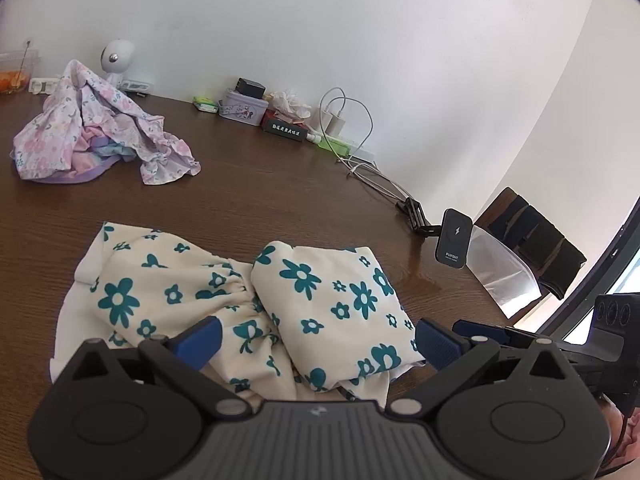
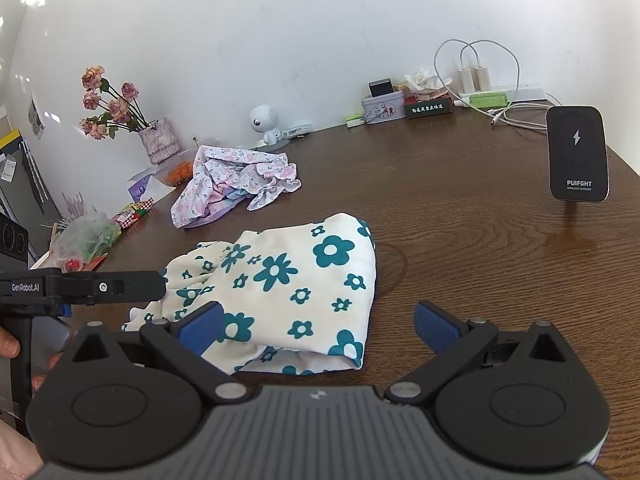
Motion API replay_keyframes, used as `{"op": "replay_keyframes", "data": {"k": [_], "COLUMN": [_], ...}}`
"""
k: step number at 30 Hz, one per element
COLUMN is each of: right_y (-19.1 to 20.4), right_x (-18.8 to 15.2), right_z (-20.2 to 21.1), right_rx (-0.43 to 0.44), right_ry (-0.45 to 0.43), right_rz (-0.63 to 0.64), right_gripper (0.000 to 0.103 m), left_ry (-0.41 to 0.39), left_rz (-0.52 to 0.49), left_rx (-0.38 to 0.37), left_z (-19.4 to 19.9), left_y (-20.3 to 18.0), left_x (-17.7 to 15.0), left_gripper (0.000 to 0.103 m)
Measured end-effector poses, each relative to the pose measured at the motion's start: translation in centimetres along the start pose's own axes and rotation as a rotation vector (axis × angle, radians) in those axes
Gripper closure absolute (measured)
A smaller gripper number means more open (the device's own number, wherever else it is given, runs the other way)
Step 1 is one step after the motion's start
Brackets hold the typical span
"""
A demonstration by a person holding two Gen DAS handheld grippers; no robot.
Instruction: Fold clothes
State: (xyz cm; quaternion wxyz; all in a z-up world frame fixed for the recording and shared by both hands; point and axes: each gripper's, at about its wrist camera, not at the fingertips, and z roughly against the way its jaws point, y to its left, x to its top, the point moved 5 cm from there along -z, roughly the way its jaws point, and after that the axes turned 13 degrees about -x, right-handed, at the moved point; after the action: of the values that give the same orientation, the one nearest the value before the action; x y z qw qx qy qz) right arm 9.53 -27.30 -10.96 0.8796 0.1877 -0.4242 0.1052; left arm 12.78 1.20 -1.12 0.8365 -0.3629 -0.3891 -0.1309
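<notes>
Cream teal-flowered garment (image 2: 288,292), soft, folded lumpy, long axis left-right on wood-grain table (image 2: 480,240); both grippers (image 1: 316,340) (image 2: 318,328) spread, empty.

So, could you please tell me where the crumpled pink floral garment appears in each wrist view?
Left wrist view: the crumpled pink floral garment lies upper left on the brown wooden table, far beyond the cream garment with teal flowers.
Right wrist view: it sits left of centre, behind the teal-flowered garment.
Shared landmark: the small white round robot figure by the wall behind it.
</notes>
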Motion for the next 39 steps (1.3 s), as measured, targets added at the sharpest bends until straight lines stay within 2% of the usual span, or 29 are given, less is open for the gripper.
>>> {"op": "replay_keyframes", "data": {"k": [1,2,3,4,5,8,14,17,21,25,31,34,38,39], "right_y": [-0.2,-0.4,-0.7,-0.9,-1.1,-1.4,-1.7,-2.0,-2.0,-1.7,-1.1,-0.9,-0.7,-0.7], "right_x": [0.0,0.1,0.2,0.3,0.5,1.1,1.4,1.3,1.4,1.5,1.6,1.5,1.4,1.4], "right_z": [-0.3,-0.7,-1.1,-1.6,-2.0,-2.9,-5.0,-5.9,-6.6,-7.3,-8.2,-8.7,-9.0,-9.0], "right_rx": [0.009,0.019,0.02,0.022,0.024,0.044,0.09,0.108,0.132,0.182,0.255,0.286,0.28,0.272], "right_ry": [0.006,0.015,0.024,0.033,0.038,0.045,0.098,0.126,0.138,0.156,0.185,0.214,0.231,0.233], "right_rz": [-0.01,-0.021,-0.03,-0.04,-0.046,-0.065,-0.089,-0.115,-0.137,-0.16,-0.217,-0.268,-0.303,-0.307], "right_gripper": [0.0,0.0,0.0,0.0,0.0,0.001,0.004,0.009,0.013,0.022,0.025,0.036,0.041,0.052], "left_ry": [0.001,0.002,0.005,0.012,0.019,0.038,0.024,0.05,0.069,0.068,0.064,0.06,0.058,0.059], "left_rz": [-0.01,-0.02,-0.025,-0.018,-0.012,0.016,0.012,0.014,0.018,0.031,0.053,0.071,0.067,0.065], "left_rx": [-0.001,-0.003,-0.002,0.003,0.008,-0.003,-0.031,-0.015,-0.016,-0.027,-0.059,-0.077,-0.08,-0.08], "left_z": [-0.2,-0.4,-0.7,-1.1,-1.5,-2.5,-3.3,-3.8,-4.2,-4.2,-4.1,-4.1,-4.1,-4.1], "left_y": [-0.1,-0.1,-0.1,0.2,0.4,1.2,2.1,2.9,3.6,4.1,4.9,5.3,5.3,5.2], "left_x": [0.3,0.5,0.7,0.9,1.1,1.1,1.3,0.9,0.4,0.2,0.1,0.0,0.0,0.0], "left_gripper": [0.004,0.011,0.023,0.029,0.045,0.071,0.087,0.092,0.092,0.091,0.091,0.091,0.091,0.091]}}
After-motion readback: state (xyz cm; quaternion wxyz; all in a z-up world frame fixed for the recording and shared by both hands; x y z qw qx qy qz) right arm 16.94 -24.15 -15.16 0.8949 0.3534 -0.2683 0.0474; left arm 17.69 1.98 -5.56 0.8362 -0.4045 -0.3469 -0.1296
